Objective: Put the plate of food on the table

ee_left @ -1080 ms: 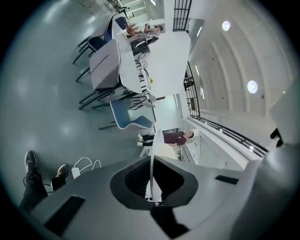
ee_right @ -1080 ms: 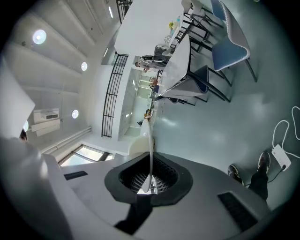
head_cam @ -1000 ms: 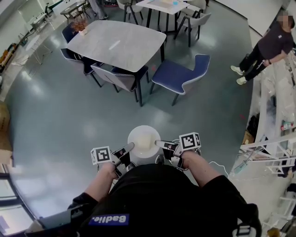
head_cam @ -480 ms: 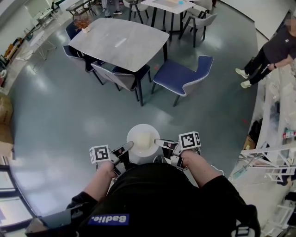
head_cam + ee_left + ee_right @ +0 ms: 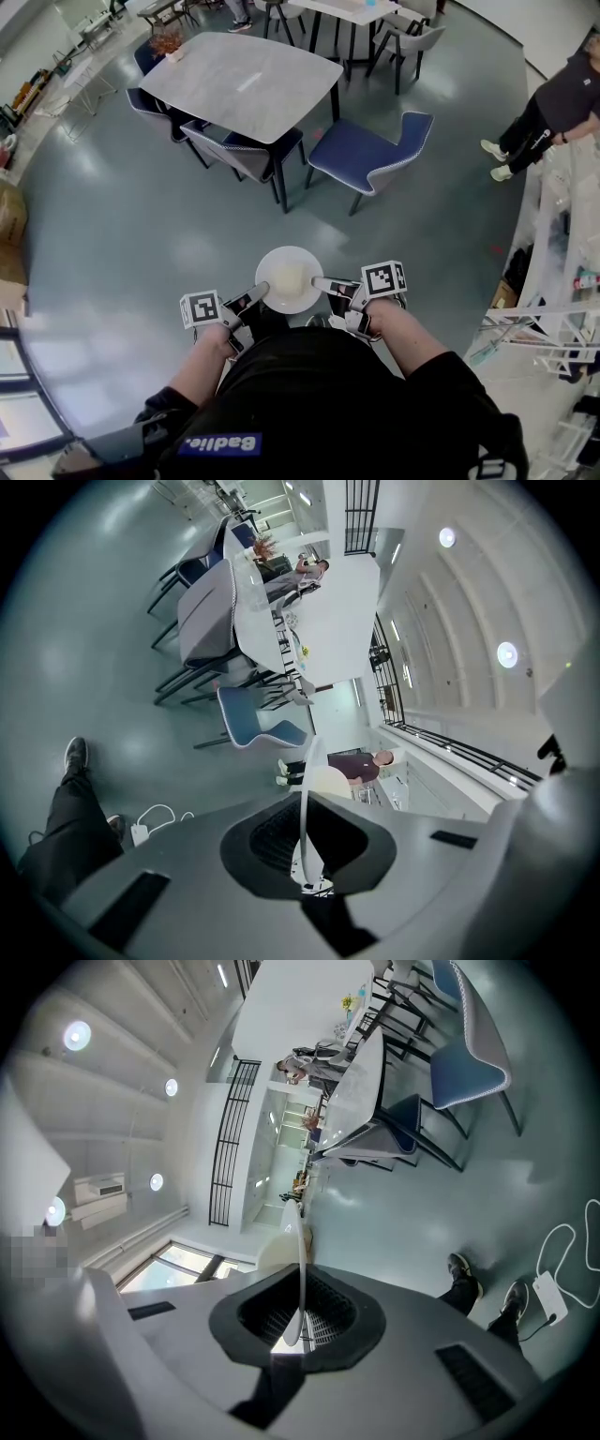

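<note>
Your left tongs (image 5: pixel 260 293) and right tongs (image 5: pixel 320 282) each pinch an opposite rim of the plate (image 5: pixel 289 278), so hold it level and grip evenly while walking to the counter (image 5: pixel 246 82) beyond it.

We are in a canteen-like hall: a grey table (image 5: pixel 246 84), a blue chair (image 5: pixel 370 148) and grey chair (image 5: pixel 230 155) beside it, a wide polished floor (image 5: pixel 112 244).

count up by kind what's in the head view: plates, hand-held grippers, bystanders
plate: 1
hand-held gripper: 2, left hand-held gripper and right hand-held gripper
bystander: 1
total: 4
</note>
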The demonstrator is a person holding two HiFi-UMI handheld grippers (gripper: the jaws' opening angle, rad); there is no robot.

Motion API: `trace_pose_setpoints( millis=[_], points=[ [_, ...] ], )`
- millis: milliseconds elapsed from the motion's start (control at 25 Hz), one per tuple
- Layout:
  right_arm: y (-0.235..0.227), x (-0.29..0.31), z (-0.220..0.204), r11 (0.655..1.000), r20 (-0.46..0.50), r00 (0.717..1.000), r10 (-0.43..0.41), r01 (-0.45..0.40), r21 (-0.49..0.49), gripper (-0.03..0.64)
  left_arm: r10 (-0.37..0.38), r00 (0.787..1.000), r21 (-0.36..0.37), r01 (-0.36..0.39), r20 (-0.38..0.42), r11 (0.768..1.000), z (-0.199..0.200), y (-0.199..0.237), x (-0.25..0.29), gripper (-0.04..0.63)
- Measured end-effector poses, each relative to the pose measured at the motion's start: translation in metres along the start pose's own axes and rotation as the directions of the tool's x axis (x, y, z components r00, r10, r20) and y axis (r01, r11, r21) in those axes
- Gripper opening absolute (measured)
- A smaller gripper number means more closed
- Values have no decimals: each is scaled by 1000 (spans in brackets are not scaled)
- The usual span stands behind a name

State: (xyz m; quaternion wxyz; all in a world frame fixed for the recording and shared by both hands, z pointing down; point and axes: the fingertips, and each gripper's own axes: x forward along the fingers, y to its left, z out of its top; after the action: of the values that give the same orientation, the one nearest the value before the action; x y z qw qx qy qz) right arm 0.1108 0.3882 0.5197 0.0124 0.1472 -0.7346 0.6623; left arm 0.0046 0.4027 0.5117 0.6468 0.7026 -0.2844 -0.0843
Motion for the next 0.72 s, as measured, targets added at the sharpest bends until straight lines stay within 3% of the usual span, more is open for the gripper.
trace_pose_setpoints(
  millis=[480, 720],
  points=[
    [-5, 10, 55, 1000, 28, 999, -18, 18, 0, 18, -30, 999, -8, 30, -20, 1000, 50, -1, 32, 15],
    [-6, 37, 100, 1000, 50, 998, -29, 29, 5, 18, -40, 998, -18, 40, -45, 999, 102, 6, 43, 15]
  ],
)
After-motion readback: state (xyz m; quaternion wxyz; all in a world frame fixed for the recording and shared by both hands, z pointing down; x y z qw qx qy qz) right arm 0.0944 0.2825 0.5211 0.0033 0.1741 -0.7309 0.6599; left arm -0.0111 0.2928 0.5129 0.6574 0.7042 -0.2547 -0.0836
